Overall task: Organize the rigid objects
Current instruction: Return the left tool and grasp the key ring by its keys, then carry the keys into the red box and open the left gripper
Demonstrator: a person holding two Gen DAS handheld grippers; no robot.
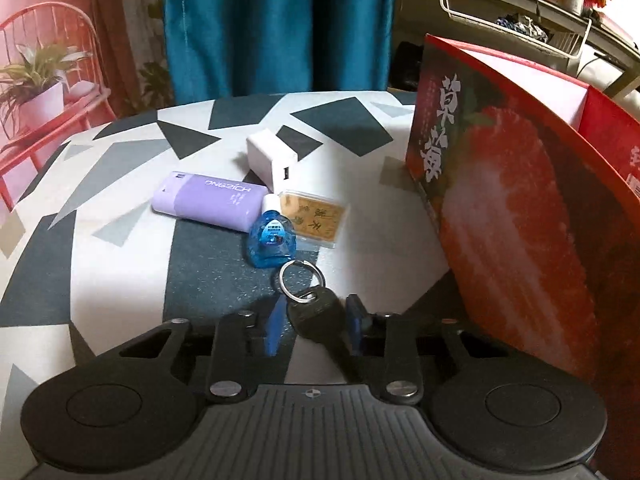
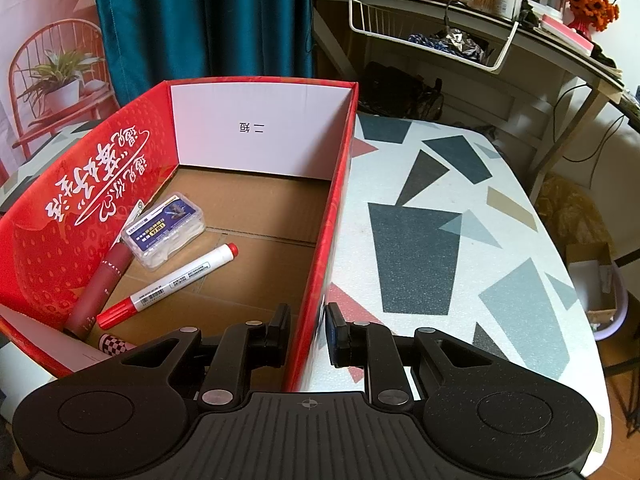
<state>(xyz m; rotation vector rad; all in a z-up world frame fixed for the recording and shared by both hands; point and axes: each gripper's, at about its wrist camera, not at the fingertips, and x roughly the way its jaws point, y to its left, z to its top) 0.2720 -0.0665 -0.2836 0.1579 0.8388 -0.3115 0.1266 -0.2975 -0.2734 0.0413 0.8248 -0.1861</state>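
In the box [image 2: 256, 136]: two markers [image 2: 168, 286].

The red box [image 2: 332, 216] is printed cardboard: glossy red outside, plain white on its far inner wall, raw brown corrugated board on its floor. Inside it, near the left wall, lie a clear hard-plastic case [image 2: 164, 230] with a printed paper label, a white marker [image 2: 168, 286] with ribbed red plastic caps, and a matt dark-red tube [image 2: 100, 292]. Left of the box, on the table's matt, finely speckled cover [image 1: 120, 264], sit a smooth glossy white plastic charger [image 1: 272, 158], a satin lilac plastic case [image 1: 210, 202], a translucent blue plastic bottle [image 1: 273, 242], a gold card in clear glossy casing [image 1: 314, 216], and a key [image 1: 320, 314] with a matt black plastic head on a shiny metal ring [image 1: 301, 280].
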